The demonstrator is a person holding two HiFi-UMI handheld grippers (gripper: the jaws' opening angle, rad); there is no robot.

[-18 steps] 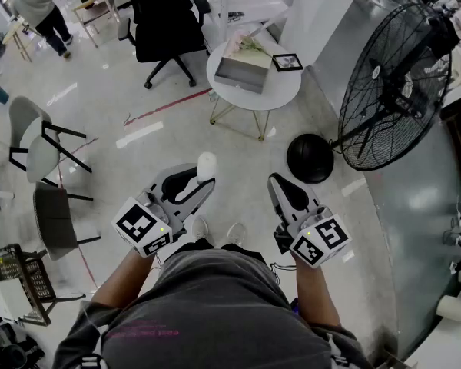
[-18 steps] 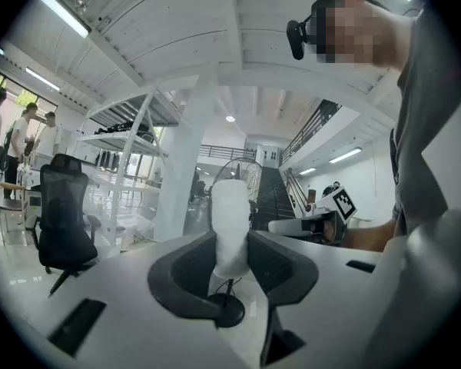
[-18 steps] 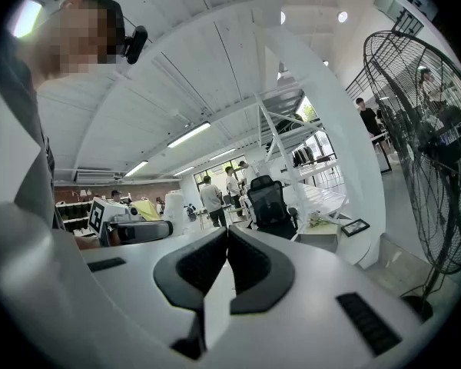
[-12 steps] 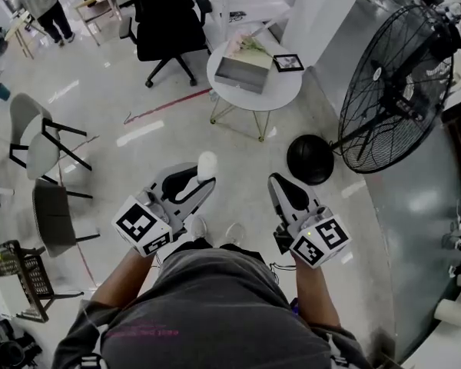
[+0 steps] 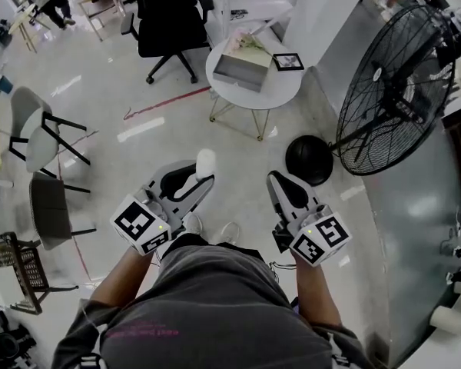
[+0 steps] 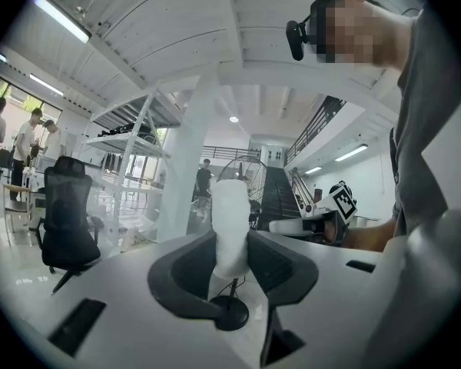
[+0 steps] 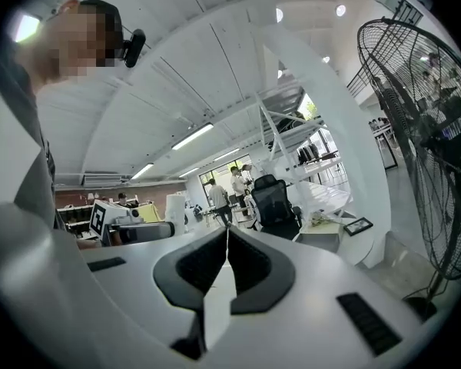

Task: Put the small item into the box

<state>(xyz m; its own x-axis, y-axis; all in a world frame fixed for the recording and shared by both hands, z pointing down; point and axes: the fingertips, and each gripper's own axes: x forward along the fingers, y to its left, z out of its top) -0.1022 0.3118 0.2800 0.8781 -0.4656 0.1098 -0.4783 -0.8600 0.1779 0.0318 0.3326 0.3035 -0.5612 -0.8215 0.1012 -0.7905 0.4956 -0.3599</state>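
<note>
The step in hand is carrying. The left hand-held gripper (image 6: 232, 241) is clenched on the small white roll (image 6: 232, 221). Its two jaws press on the roll from both sides, and the top of the roll sticks up past the tips. The right hand-held gripper (image 7: 227, 237) has its jaws pressed together with nothing in them. It is just held out beside the other one.

The person stands on the floor (image 5: 138, 114) and holds both grippers low in front of the body. The roll is up in the air over the floor. It is well apart from the box (image 5: 242, 71) and has not reached the near edge of the bench (image 5: 280, 91).

The box sits on the left half of the small round bench. It looks open at the top, with something pale and pink at its far end. A small picture frame (image 5: 287, 61) lies near the far right edge of the bench. A big fan (image 5: 403, 83) stands on the floor to the right of the bench.

I think the roll is picked up but the box part is not done yet. Next, the person needs to walk closer to the bench and reach the left gripper over the box. The roll should be right above the open top before the jaws let go. The gripper should also stay on the left side, away from the picture frame.
</note>
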